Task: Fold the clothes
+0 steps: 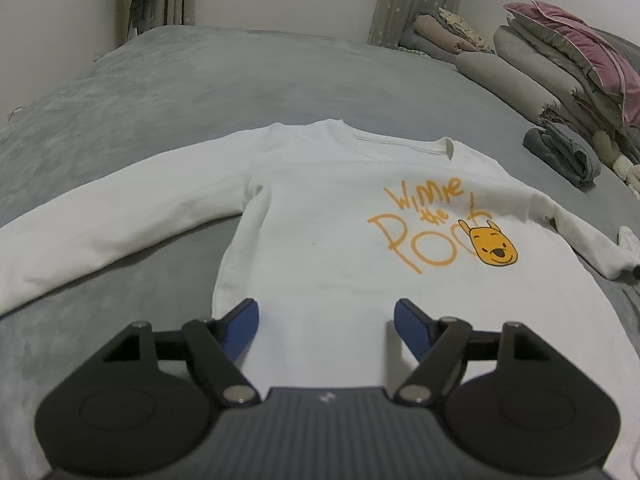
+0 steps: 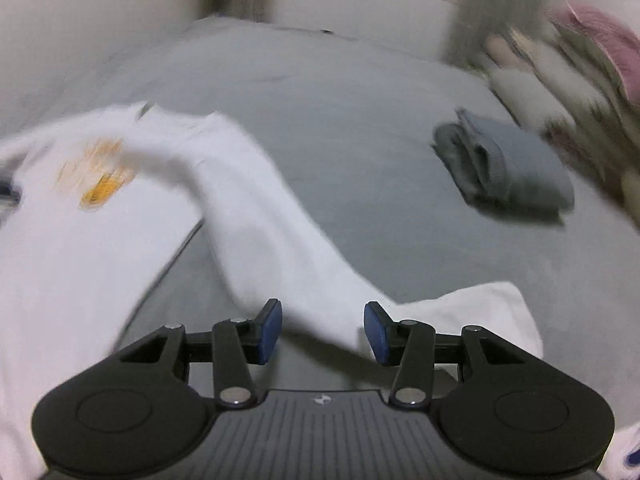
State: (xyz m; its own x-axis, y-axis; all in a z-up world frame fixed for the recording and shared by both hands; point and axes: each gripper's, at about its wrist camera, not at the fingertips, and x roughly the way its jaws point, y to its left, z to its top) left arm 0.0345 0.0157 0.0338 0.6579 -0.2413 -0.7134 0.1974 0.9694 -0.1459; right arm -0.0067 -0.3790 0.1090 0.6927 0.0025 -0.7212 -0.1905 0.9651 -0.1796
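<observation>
A white long-sleeved sweatshirt (image 1: 320,216) with an orange print and a yellow bear face (image 1: 494,246) lies flat, face up, on the grey bed (image 1: 224,76). Both sleeves spread outward. My left gripper (image 1: 326,320) hovers open over the lower body of the shirt, nothing between its blue pads. The right wrist view is blurred by motion. There the sweatshirt (image 2: 80,216) lies at the left and its sleeve (image 2: 280,232) runs down toward my right gripper (image 2: 323,330), which is open with the sleeve's cuff end between and just beyond the pads.
A folded grey garment (image 2: 508,168) rests on the bed to the right, also seen in the left wrist view as the grey garment (image 1: 564,152). Stacked quilts and pillows (image 1: 568,60) line the right side. A curtain (image 1: 408,0) and a wall stand behind the bed.
</observation>
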